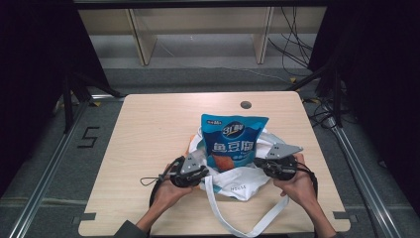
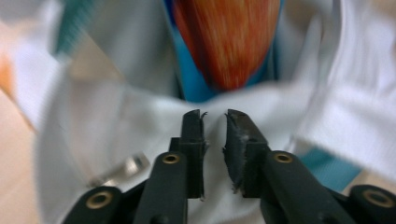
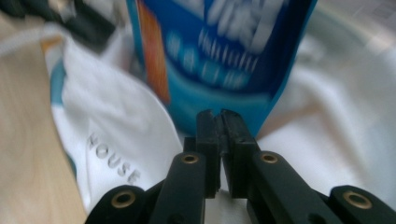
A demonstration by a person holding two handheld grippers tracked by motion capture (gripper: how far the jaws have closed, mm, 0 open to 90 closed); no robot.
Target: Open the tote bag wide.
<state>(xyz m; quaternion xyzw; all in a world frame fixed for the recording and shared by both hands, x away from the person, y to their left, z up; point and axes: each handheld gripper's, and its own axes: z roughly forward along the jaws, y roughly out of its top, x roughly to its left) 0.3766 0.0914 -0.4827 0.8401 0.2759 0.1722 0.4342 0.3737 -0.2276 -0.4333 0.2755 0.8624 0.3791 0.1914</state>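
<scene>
1. A blue snack bag [image 1: 233, 140] stands upright inside a white cloth bag [image 1: 237, 182] near the middle of the wooden table [image 1: 148, 129]; its top half rises above the cloth.
2. The left gripper [image 1: 189, 171] sits at the cloth bag's left edge, the right gripper [image 1: 280, 161] at its right edge, each held in one of the person's hands.
3. In the left gripper view, the left gripper [image 2: 215, 116] has its jaws a narrow gap apart. White cloth [image 2: 140, 121] lies right behind and below the tips, but the pads do not press on it.
4. In the right gripper view, the right gripper [image 3: 218, 115] has its jaws brought together, tips almost meeting, just in front of the snack bag's [image 3: 224, 60] lower edge. Whether a fold of cloth is pinched between them I cannot tell.
5. The cloth bag's long white strap [image 1: 223, 218] trails toward the table's near edge.
</scene>
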